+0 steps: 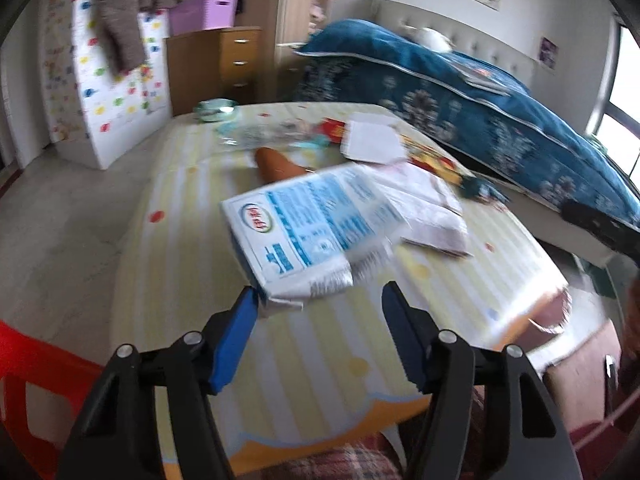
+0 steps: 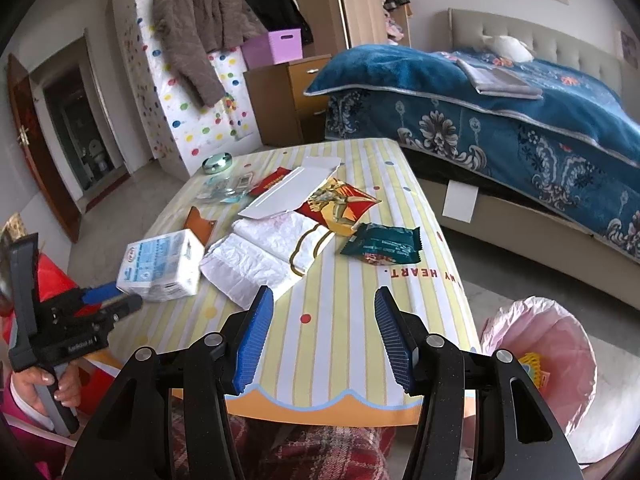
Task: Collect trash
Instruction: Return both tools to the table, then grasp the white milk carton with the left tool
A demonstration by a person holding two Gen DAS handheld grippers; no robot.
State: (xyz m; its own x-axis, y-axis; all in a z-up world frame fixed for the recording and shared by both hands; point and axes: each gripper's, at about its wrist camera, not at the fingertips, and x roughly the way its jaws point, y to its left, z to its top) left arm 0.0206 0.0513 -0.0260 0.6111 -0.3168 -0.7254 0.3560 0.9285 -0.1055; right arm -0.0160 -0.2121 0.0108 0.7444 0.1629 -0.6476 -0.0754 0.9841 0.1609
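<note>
Lying at the near-left part of the counter (image 2: pixel 352 320), the milk carton (image 2: pixel 162 265) is a squat white box printed in light blue, with a red-and-green oval logo on one face and a crumpled silvery end. In the right wrist view the left hand-held gripper (image 2: pixel 114 295) sits at the carton's near-left corner; in its own view its blue fingers stand wide apart, the left finger touching the carton's crushed corner (image 1: pixel 280 300), the right finger clear of it. The carton's long axis runs from near-left to far-right, with the crumpled end pointing toward the near edge.

Right of the carton lies a white plastic bag (image 2: pixel 256 264), flattened and wrinkled, just beside the carton. Beyond it a white paper sheet (image 2: pixel 296 192) overlaps a red and yellow snack bag (image 2: pixel 340 204). Further right a dark green snack wrapper (image 2: pixel 380 242) lies alone, its long axis roughly left to right. At the far-left corner sit a round green tin (image 2: pixel 217 163) and some clear wrappers (image 2: pixel 220 192), and an orange leather piece (image 2: pixel 200 222) lies behind the carton.

The counter wears a yellow and white striped cloth with coloured dots. The right hand-held gripper (image 2: pixel 324 336) hovers over its near edge with fingers spread and nothing between them. On the floor at the near right stands a bin lined with a pink bag (image 2: pixel 560 344). A bed with a blue blanket (image 2: pixel 520 120) fills the far right.
</note>
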